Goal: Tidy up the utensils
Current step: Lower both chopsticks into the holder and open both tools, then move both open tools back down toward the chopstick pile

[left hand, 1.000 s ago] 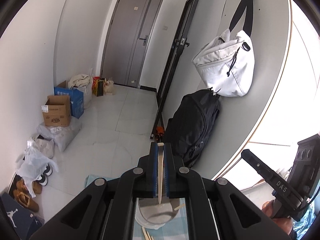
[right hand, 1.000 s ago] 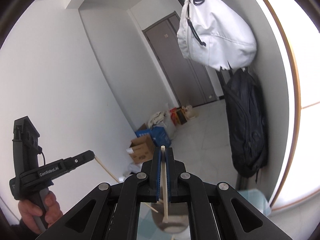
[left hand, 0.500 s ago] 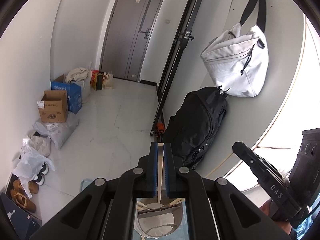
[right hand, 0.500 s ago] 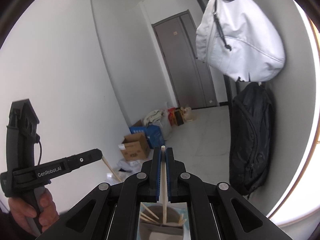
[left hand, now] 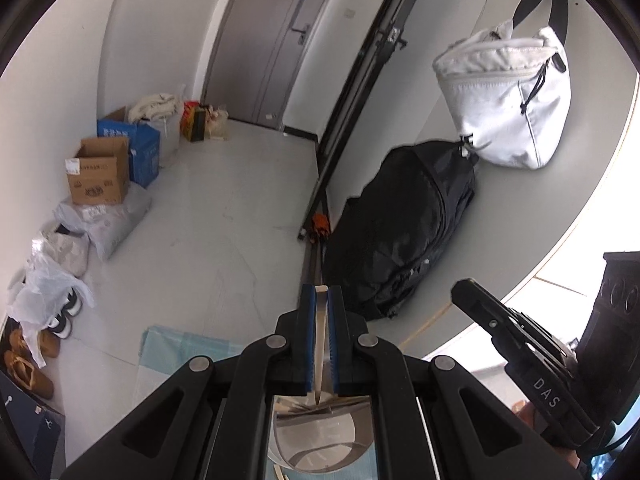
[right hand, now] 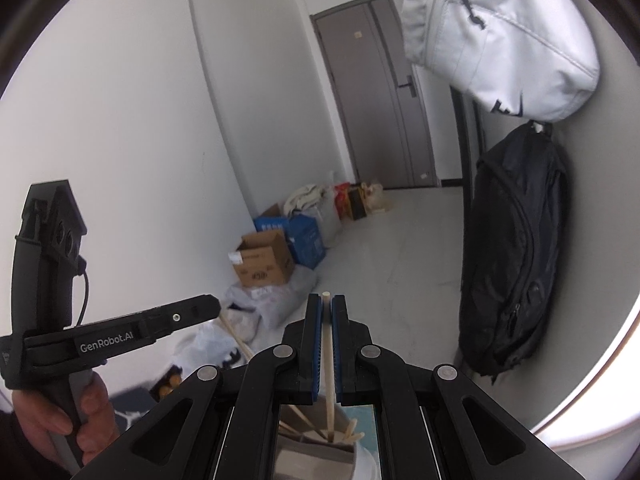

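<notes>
In the left wrist view my left gripper [left hand: 321, 296] is shut on a pale wooden chopstick [left hand: 320, 344]. Its lower tip hangs over the mouth of a shiny metal utensil cup [left hand: 320, 446] that holds several chopsticks. My right gripper [left hand: 464, 294] comes in from the right, gripping a thin stick of its own. In the right wrist view my right gripper [right hand: 327, 300] is shut on a second chopstick [right hand: 329, 360] whose lower end reaches down among the sticks in the cup [right hand: 312, 456]. The left gripper [right hand: 214, 306] shows at the left, held by a hand [right hand: 52, 420].
A light blue mat [left hand: 180, 350] lies under the cup. A black backpack [left hand: 400, 236] leans on the wall beneath a hanging white bag [left hand: 504, 100]. Cardboard boxes [left hand: 100, 176], plastic bags and shoes line the left wall. A grey door [left hand: 264, 40] stands at the far end.
Both grippers have sunk and tilted downward with their chopsticks. The cup has grown larger under them, and the right chopstick's end has gone in among the sticks.
</notes>
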### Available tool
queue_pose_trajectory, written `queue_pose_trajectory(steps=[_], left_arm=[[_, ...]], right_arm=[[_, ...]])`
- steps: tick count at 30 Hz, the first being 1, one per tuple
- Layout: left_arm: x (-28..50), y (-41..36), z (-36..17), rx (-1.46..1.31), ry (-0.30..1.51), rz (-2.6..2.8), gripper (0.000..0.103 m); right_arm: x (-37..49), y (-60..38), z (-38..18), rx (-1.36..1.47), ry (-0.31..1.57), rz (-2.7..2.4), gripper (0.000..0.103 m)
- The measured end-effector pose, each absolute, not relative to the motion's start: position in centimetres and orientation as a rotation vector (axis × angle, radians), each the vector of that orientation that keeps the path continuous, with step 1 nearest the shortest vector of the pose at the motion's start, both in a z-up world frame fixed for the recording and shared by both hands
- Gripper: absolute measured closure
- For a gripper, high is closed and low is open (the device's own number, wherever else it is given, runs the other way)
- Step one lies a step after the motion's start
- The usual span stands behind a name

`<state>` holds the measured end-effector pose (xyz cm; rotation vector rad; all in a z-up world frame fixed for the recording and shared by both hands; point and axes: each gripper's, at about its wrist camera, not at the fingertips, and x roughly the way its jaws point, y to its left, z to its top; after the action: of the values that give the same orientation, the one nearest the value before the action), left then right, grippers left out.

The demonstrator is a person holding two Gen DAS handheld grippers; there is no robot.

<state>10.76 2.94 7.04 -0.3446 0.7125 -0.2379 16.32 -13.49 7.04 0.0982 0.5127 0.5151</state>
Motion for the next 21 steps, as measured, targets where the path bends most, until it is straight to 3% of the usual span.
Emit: queue_pose_trajectory(steps=[10,11,13,15,18,21], left_arm=[[12.1,3.6,5.3,-0.377,0.821,-0.301,0.101],[12.2,3.7,5.3,-0.380,0.830,-0.294,0.098],[12.2,3.9,5.2,-0.383,0.846,-0.298,0.071],[11.8,4.3,5.4,-0.401,0.826,-0.284,0.055],[11.2,4.5,5.9,-0.404,0.795,-0.273,0.054],[10.9,4.5,6.0,-0.396,0.793,-0.253,0.052]], right_arm=[[16.9,-11.4,5.2,0.102,0.599,0.564,0.096],[17.1,-11.5,5.0,0.114,0.613,0.565,0.094],[17.2,-11.8,4.5,0.166,0.641,0.585,0.086],[16.9,-12.2,4.4,0.195,0.640,0.579,0.081],[16.2,-13.1,4.3,0.204,0.627,0.538,0.068],[15.9,-14.1,4.3,0.234,0.631,0.507,0.065]])
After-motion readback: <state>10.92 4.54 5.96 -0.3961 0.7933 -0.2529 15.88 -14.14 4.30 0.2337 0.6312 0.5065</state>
